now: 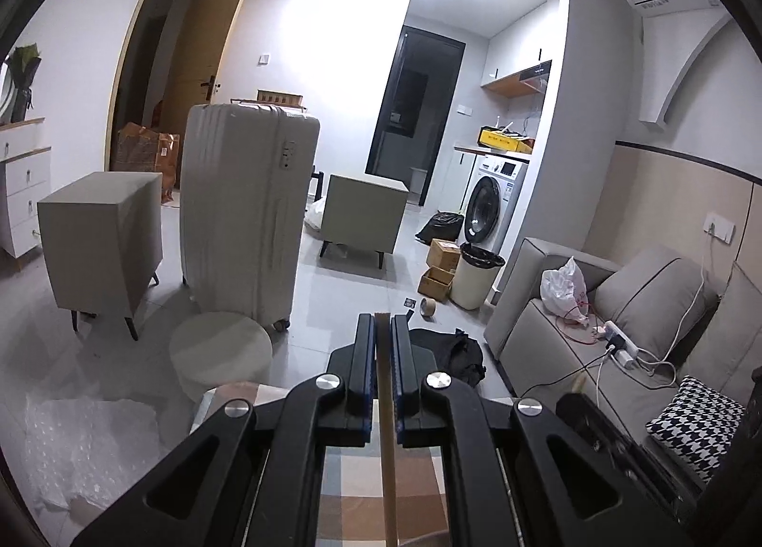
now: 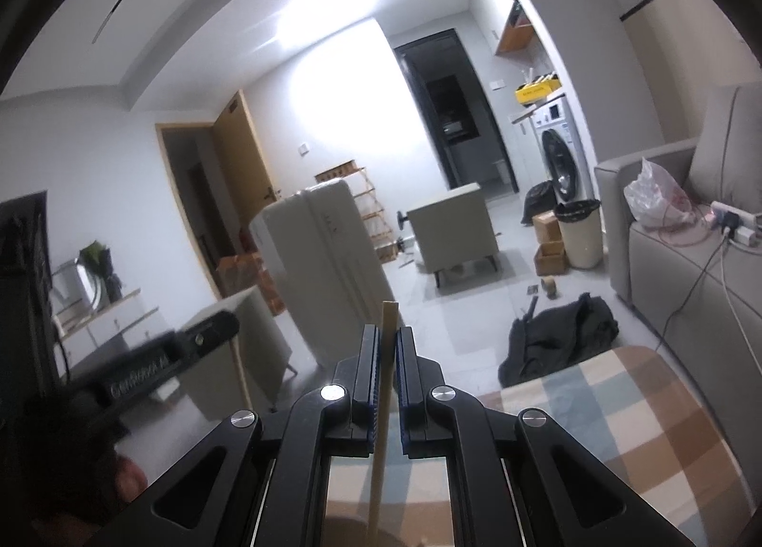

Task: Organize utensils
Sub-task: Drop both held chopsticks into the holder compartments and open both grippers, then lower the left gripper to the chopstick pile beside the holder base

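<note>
Left hand-held gripper [image 1: 382,332]: clenched on a thin wooden stick [image 1: 386,428], probably a chopstick, running lengthwise between the blue pads, square tip poking just past the fingertips. Right hand-held gripper [image 2: 386,342]: likewise clenched on a second wooden stick [image 2: 381,428], tip rising a little above the fingertips. Beneath both: a checked cloth [image 2: 619,423] in tan, cream and pale blue over the tabletop. At the left edge of the right wrist view: a black device with pale lettering [image 2: 157,366], blurred. Just beyond the tabletop: a dark bag [image 2: 562,342] crumpled on the floor, a round pale stool [image 1: 221,351]. Further out: a tall cream suitcase [image 1: 247,213], upright. To the right: a grey sofa [image 1: 571,332] carrying a white plastic bag [image 1: 564,289]. Farthest: a washing machine [image 1: 495,199].
</note>
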Demonstrator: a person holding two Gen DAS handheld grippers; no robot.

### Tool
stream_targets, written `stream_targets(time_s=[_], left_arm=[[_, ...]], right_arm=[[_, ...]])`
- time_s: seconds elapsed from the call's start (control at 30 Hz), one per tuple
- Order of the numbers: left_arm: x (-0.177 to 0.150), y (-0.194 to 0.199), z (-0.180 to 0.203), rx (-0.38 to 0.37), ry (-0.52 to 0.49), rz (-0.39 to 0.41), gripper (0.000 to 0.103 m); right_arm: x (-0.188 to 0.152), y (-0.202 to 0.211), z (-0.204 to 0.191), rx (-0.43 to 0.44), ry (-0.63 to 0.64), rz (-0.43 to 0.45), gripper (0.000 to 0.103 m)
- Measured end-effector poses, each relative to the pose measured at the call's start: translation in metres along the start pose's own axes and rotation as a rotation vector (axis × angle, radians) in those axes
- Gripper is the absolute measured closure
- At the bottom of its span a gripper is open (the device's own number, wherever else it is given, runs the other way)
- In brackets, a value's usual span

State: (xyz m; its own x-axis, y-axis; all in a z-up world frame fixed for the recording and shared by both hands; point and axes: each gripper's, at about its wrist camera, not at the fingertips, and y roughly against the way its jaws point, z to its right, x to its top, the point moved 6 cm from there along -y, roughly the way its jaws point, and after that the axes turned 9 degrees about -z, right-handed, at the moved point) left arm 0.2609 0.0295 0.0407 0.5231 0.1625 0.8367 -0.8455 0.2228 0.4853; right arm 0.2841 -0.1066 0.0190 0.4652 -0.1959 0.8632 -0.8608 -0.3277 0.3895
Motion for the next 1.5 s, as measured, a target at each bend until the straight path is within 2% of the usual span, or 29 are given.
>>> stream_targets(time_s=[0.27, 0.4, 0.53, 0.6, 0.67, 0.7, 0.77, 0.87, 0.97, 1.23, 1.33, 1.5], left_arm=[[-0.008, 0.018, 0.013, -0.04, -0.042, -0.066, 0.101], [-0.02, 0.023, 0.018, -0.055, -0.06, -0.139, 0.101], [-0.033, 0.022, 0.016, -0.034, -0.066, -0.231, 0.101], [-0.038, 0.024, 0.015, -0.036, -0.062, -0.275, 0.096], [-0.042, 0.03, 0.014, -0.015, -0.06, -0.292, 0.074], [-0.043, 0.035, 0.013, -0.007, -0.057, -0.289, 0.069], [-0.044, 0.047, 0.014, 0.005, -0.043, -0.275, 0.053], [-0.05, 0.066, 0.016, 0.032, -0.035, -0.264, 0.041], [-0.058, 0.077, 0.019, 0.05, -0.036, -0.264, 0.033], [-0.077, 0.095, 0.026, 0.109, -0.06, -0.268, 0.02], [-0.083, 0.099, 0.026, 0.127, -0.062, -0.27, 0.019], [-0.095, 0.102, 0.029, 0.151, -0.091, -0.281, 0.017]], right_arm=[[-0.024, 0.019, -0.007, 0.041, 0.051, -0.076, 0.097], [-0.034, 0.024, -0.012, 0.063, 0.075, -0.129, 0.097], [-0.042, 0.03, -0.008, 0.05, 0.055, -0.191, 0.09], [-0.044, 0.037, -0.003, 0.045, 0.022, -0.211, 0.079], [-0.046, 0.047, 0.0, 0.043, 0.012, -0.215, 0.071], [-0.047, 0.054, 0.001, 0.035, 0.014, -0.216, 0.07], [-0.048, 0.067, 0.003, 0.027, 0.013, -0.213, 0.055], [-0.05, 0.09, 0.007, 0.01, 0.008, -0.202, 0.043], [-0.057, 0.109, 0.01, -0.004, 0.01, -0.21, 0.035], [-0.071, 0.144, 0.014, -0.021, 0.003, -0.215, 0.026], [-0.074, 0.149, 0.012, -0.021, 0.004, -0.219, 0.019], [-0.089, 0.156, 0.013, -0.025, 0.003, -0.243, 0.015]])
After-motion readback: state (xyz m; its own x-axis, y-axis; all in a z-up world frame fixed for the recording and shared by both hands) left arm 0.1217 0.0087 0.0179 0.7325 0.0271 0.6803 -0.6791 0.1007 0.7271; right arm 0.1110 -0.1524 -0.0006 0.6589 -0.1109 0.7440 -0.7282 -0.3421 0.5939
